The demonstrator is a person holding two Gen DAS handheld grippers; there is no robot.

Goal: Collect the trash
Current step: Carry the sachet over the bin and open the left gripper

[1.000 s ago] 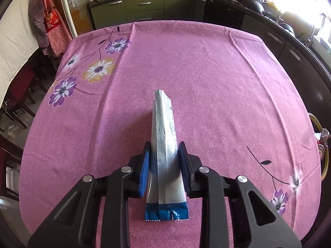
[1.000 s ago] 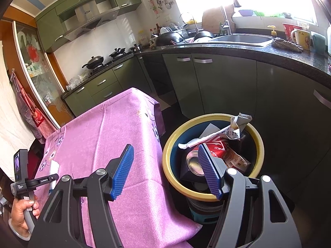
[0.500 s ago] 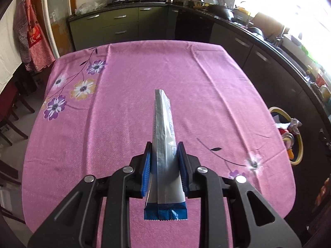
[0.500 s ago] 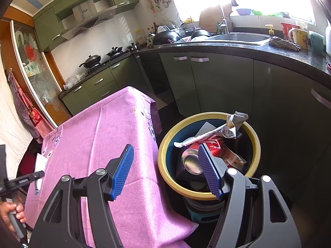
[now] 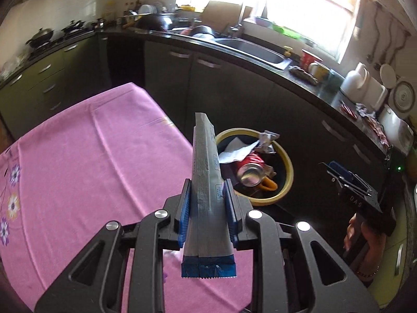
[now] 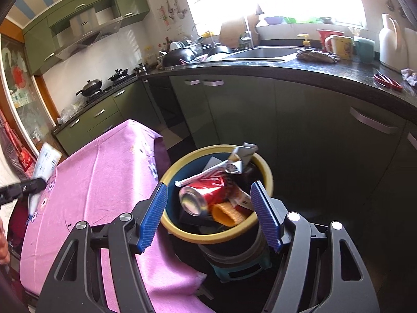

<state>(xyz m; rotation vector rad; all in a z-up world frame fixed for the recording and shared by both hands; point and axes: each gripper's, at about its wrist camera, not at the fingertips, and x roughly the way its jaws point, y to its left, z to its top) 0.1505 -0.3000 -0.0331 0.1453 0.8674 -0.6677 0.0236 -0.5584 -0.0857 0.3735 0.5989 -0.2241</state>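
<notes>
My left gripper (image 5: pixel 207 208) is shut on a flat silver wrapper with a blue end (image 5: pixel 206 182), held edge-up above the pink tablecloth's right edge and pointing toward the yellow-rimmed trash bin (image 5: pixel 288 180). The bin holds a red can (image 5: pixel 249 168), crumpled paper and wrappers. My right gripper (image 6: pixel 208 214) is open and empty, hovering just above the bin (image 6: pixel 182 232), its jaws spread either side of the red can (image 6: pixel 206 191). The left gripper with its wrapper (image 6: pixel 45 161) shows at the far left of the right wrist view.
The table with pink floral cloth (image 5: pixel 78 169) lies left of the bin. Dark green cabinets (image 6: pixel 260 120) and a black counter with sink (image 6: pixel 263 52) stand behind it. The right gripper (image 5: pixel 349 182) shows at the right in the left wrist view.
My left gripper has swung right with the wrapper, from facing the table to facing the bin. My right gripper moved closer over the bin, still open.
</notes>
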